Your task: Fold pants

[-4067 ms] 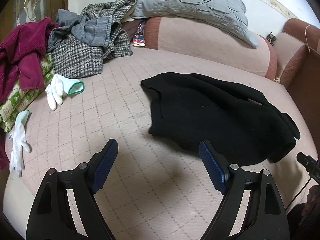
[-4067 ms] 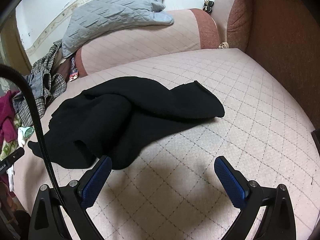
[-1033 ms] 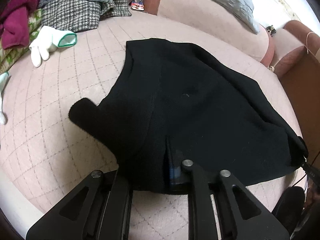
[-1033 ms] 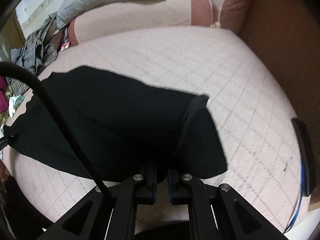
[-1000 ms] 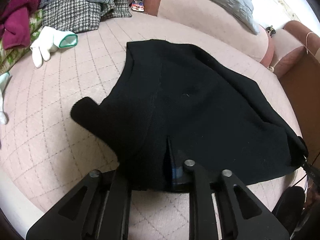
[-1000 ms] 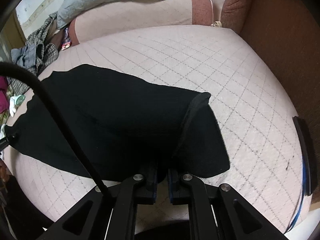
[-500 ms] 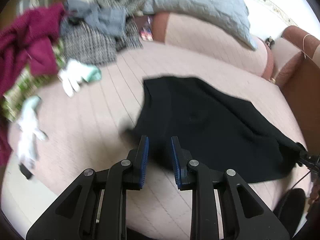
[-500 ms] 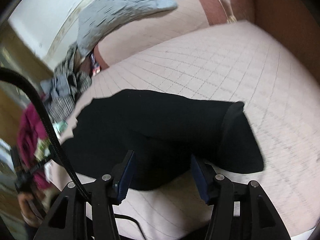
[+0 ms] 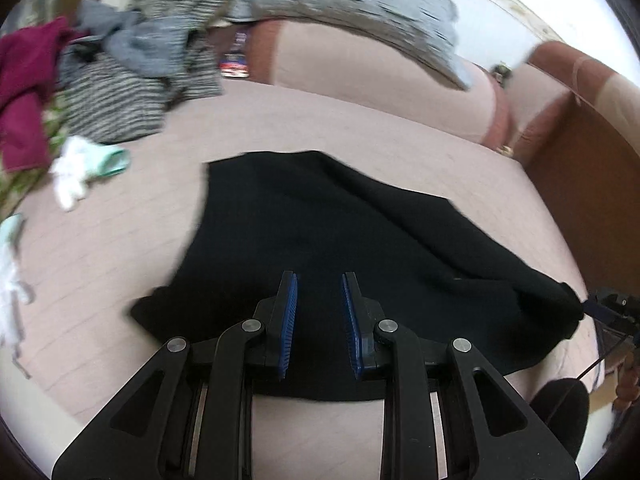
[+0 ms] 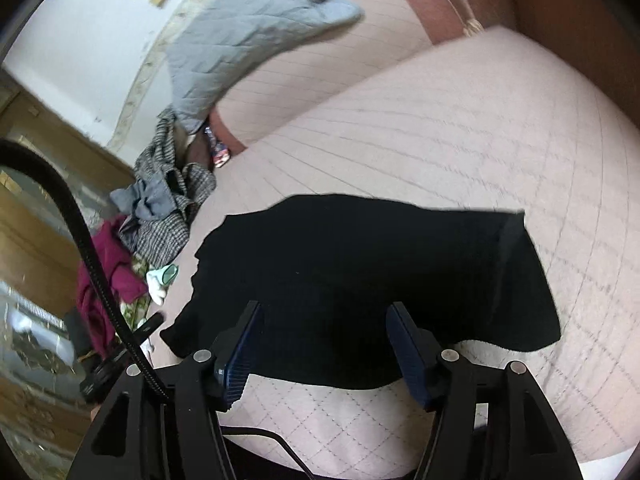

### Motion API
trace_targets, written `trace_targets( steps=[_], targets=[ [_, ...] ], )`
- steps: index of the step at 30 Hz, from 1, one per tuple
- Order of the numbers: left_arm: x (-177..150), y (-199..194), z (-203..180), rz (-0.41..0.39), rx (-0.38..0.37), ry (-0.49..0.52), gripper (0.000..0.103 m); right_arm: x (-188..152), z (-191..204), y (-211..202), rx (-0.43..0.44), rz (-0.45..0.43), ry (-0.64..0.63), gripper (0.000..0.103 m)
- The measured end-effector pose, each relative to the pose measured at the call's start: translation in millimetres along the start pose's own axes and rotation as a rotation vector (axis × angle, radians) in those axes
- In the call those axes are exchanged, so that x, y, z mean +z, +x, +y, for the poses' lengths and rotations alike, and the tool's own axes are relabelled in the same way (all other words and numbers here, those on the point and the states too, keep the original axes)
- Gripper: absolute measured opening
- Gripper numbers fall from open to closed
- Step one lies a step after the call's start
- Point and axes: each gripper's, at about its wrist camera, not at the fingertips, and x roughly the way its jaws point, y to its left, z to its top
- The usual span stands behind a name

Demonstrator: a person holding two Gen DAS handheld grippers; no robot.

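The black pants (image 9: 336, 232) lie spread flat on the pink quilted sofa seat (image 9: 112, 240); they also show in the right wrist view (image 10: 372, 272). My left gripper (image 9: 318, 292) hovers over their near edge, its blue-padded jaws a narrow gap apart and empty. My right gripper (image 10: 324, 320) is open wider and empty above the near edge at the other end. A folded flap lies at the pants' right end (image 10: 524, 280).
A heap of clothes (image 9: 120, 68) and a maroon garment (image 9: 20, 92) lie at the far left. White gloves (image 9: 76, 172) lie on the seat. A grey quilted cushion (image 9: 352, 0) rests on the backrest. The brown armrest (image 9: 580, 168) bounds the right side.
Both grippers have let go of the pants' near edge and lifted back. The pants now lie flat on the seat. The right jaws have opened wider than the left.
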Motion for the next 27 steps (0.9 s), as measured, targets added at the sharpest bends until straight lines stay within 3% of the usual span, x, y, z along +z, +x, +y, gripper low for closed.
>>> trace_targets(
  steps=[4,7,10,11,12,13,14,18,22,27],
  targets=[
    [9.1,28.9,-34.1,0.062,-0.109,0.007,0.022,-0.4,-0.5,14.0,0.022,0.021,0.024,0.064],
    [15.0,55.4,-57.3,0.127,-0.174,-0.008,0.022,-6.4,-21.1,36.8,0.017,0.04,0.115,0.064],
    [21.8,82.1,-73.5,0.183,-0.222,-0.041,0.022,-5.8,-42.9,44.5,0.036,-0.005,0.222,0.064],
    [24.1,89.6,-76.9,0.195,-0.239,-0.055,0.023,-5.6,-49.0,46.2,0.046,-0.015,0.247,0.064],
    [26.5,97.7,-80.1,0.207,-0.253,-0.073,0.034,-4.2,-53.3,48.5,0.054,-0.019,0.265,0.064],
    [28.7,104.6,-81.6,0.217,-0.26,-0.093,0.048,-3.4,-56.8,52.0,0.063,-0.022,0.28,0.064],
    [30.3,111.7,-81.7,0.227,-0.268,-0.124,0.051,-2.9,-60.7,55.5,0.067,-0.025,0.298,0.063],
    [34.3,130.0,-80.5,0.267,-0.266,-0.204,0.052,-7.8,-71.9,57.2,0.091,-0.049,0.395,0.054],
    [35.9,135.1,-83.0,0.268,-0.254,-0.202,0.052,-17.6,-64.2,42.9,0.144,-0.027,0.359,0.055],
    [39.7,143.0,-90.2,0.253,-0.242,-0.219,0.052,-22.6,-80.2,52.0,0.079,-0.012,0.409,0.055]
  ],
)
